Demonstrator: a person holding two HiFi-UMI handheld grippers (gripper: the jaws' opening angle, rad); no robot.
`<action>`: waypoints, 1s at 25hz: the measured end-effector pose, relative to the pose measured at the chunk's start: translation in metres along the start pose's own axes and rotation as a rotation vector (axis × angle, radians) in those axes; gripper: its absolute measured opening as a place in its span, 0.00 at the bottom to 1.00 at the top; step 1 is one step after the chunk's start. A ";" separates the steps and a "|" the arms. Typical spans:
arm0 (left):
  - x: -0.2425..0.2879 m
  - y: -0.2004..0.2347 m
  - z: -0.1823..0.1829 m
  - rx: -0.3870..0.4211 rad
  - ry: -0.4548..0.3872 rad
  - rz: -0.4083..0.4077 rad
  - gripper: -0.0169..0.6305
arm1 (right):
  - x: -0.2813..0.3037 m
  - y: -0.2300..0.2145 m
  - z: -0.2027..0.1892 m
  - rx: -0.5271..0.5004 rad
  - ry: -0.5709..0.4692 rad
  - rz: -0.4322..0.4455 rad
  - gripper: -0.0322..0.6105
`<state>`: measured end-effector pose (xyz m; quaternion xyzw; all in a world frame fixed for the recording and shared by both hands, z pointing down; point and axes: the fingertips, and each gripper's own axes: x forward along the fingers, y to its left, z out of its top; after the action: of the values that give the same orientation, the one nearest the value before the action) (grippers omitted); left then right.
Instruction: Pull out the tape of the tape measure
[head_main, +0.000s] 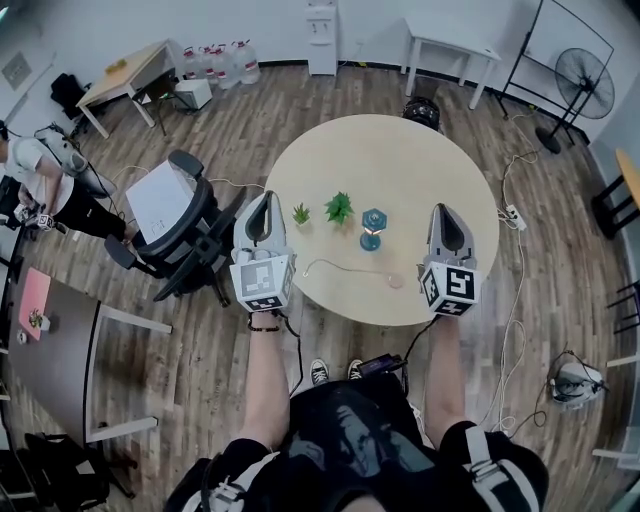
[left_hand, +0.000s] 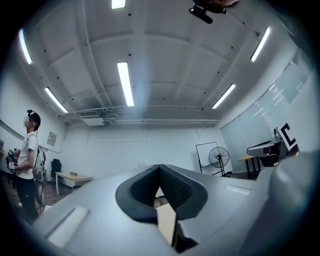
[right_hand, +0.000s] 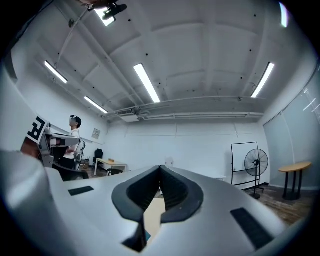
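Note:
On the round wooden table (head_main: 440, 160) lies a thin pale tape (head_main: 340, 263) that ends in a small round case (head_main: 396, 283) near the front edge. My left gripper (head_main: 264, 200) hangs above the table's left rim, and my right gripper (head_main: 442, 210) is held above its right part. Both are shut with nothing between the jaws. The left gripper (left_hand: 159, 166) and the right gripper (right_hand: 160, 167) point out at the room's far wall and ceiling in their own views, where neither the tape nor the case shows.
Two small green plants (head_main: 339, 208) and a blue stand (head_main: 373, 228) sit mid-table. A black office chair (head_main: 185, 235) is at the table's left. A person (head_main: 40, 185) stands at far left. A floor fan (head_main: 583, 85), a white desk (head_main: 450, 50) and floor cables (head_main: 515, 300) lie around.

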<state>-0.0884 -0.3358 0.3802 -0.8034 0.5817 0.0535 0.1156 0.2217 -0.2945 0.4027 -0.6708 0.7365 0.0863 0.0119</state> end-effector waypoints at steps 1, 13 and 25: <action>0.000 -0.001 0.001 -0.001 -0.002 -0.002 0.03 | 0.000 0.000 0.002 0.003 -0.006 0.003 0.05; -0.001 -0.001 0.002 0.001 0.005 -0.004 0.03 | 0.000 0.008 0.008 -0.003 -0.004 0.028 0.05; -0.005 -0.001 0.006 -0.005 -0.004 -0.003 0.03 | -0.006 0.011 0.010 -0.002 0.002 0.032 0.05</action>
<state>-0.0889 -0.3290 0.3754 -0.8045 0.5800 0.0562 0.1150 0.2103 -0.2860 0.3949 -0.6591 0.7470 0.0868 0.0091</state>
